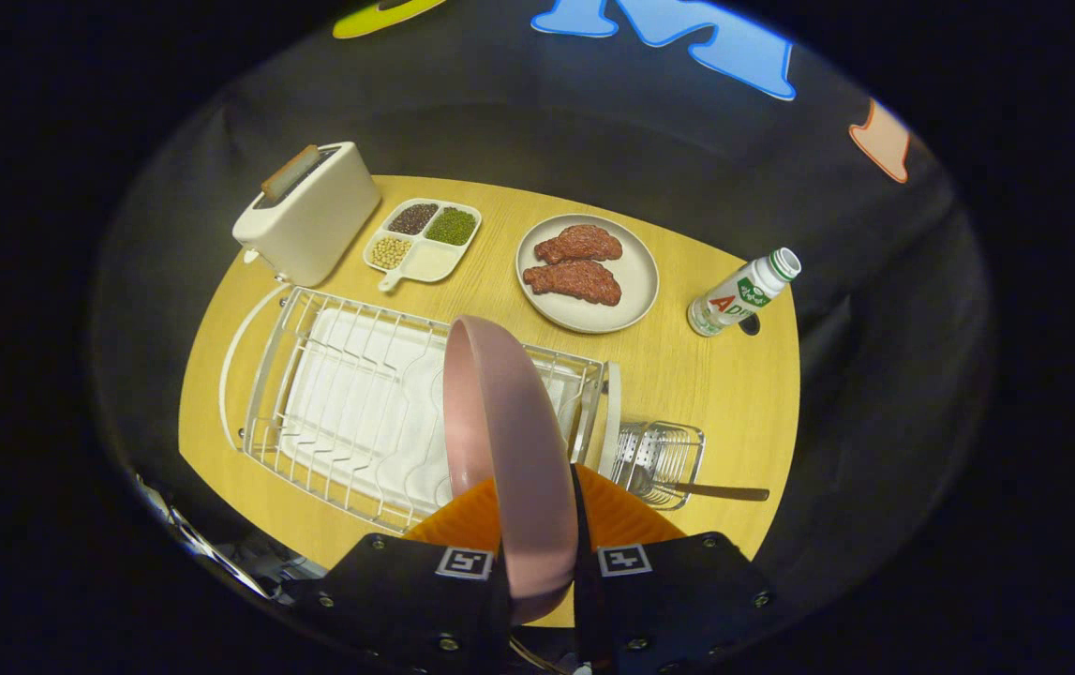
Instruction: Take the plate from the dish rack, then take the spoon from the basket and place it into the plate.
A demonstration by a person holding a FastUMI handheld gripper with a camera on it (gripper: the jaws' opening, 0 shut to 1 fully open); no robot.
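Note:
A pink plate (504, 422) stands on edge between my two fingers, and my gripper (537, 525) is shut on its rim. The plate is lifted above the white wire dish rack (331, 394), which lies just ahead and to the left of the fingers. To the right of the rack hangs a small wire basket (664, 459). A spoon (720, 491) sticks out of that basket, its dark handle pointing right over the wooden table (734, 384).
Beyond the rack stand a white toaster (307, 216), a divided tray of beans (423, 239) and a grey plate with two meat patties (587, 272). A white bottle with a green label (743, 292) lies tilted at the far right. The table edge runs close behind the fingers.

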